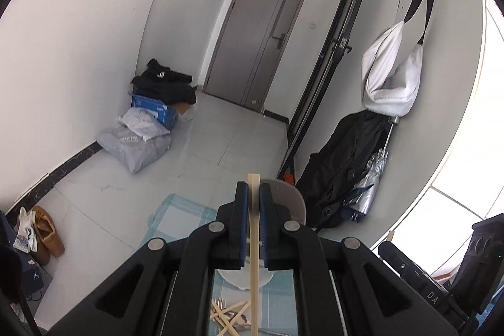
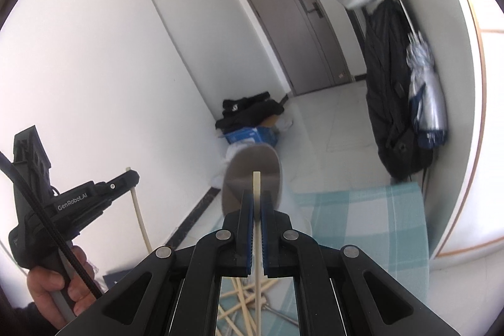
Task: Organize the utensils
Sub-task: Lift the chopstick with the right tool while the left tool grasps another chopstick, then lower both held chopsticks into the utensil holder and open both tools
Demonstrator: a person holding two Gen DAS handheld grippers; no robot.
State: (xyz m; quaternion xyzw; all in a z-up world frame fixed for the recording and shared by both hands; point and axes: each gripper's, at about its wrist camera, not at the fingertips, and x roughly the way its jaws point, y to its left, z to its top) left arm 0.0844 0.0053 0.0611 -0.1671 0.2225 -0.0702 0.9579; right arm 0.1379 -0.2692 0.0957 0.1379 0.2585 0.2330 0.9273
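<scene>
My left gripper [image 1: 253, 194] is shut on a pale wooden chopstick [image 1: 254, 257] that stands upright between its blue pads, tip above the fingers. My right gripper [image 2: 257, 202] is shut on another pale chopstick [image 2: 257, 241], also upright. Both are raised above the table. Below them a pile of loose chopsticks [image 2: 242, 298] and forks [image 1: 220, 304] lies crossed on the blue checked tablecloth [image 2: 362, 225]. The left gripper also shows in the right wrist view [image 2: 134, 175], holding its chopstick [image 2: 140, 219] at the left.
A grey chair back [image 2: 252, 169] stands past the table's far edge. A white plate [image 1: 239, 281] lies under the left gripper. Bags and a blue box [image 1: 154, 112] sit on the floor by the wall. Coats and an umbrella [image 2: 425, 103] hang at the right.
</scene>
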